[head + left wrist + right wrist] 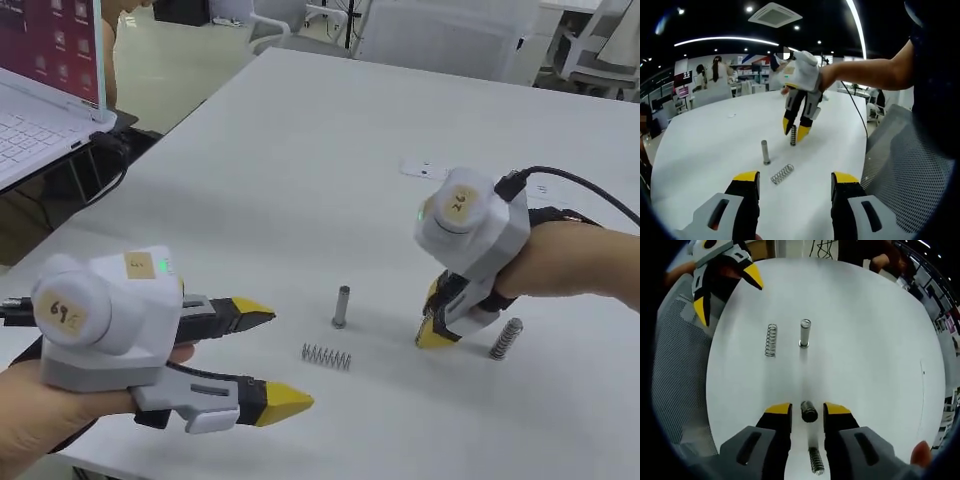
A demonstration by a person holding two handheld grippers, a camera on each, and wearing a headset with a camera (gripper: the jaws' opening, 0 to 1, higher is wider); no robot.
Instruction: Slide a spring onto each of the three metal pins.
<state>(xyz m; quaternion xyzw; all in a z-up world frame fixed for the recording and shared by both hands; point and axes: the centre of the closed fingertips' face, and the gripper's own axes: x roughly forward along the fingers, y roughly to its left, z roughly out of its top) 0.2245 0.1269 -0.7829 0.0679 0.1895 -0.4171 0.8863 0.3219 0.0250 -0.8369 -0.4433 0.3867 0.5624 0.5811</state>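
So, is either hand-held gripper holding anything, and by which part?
Nothing is held. The left hand-held gripper is open and empty; the right hand-held gripper straddles the top of an upright grey metal pin, with gaps either side.

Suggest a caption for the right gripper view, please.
Right tongs straddle one pin; another pin and a loose spring sit beyond.

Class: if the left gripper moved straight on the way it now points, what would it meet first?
Probably the loose coiled metal spring lying on the white table, just ahead of the left gripper; height is unclear.
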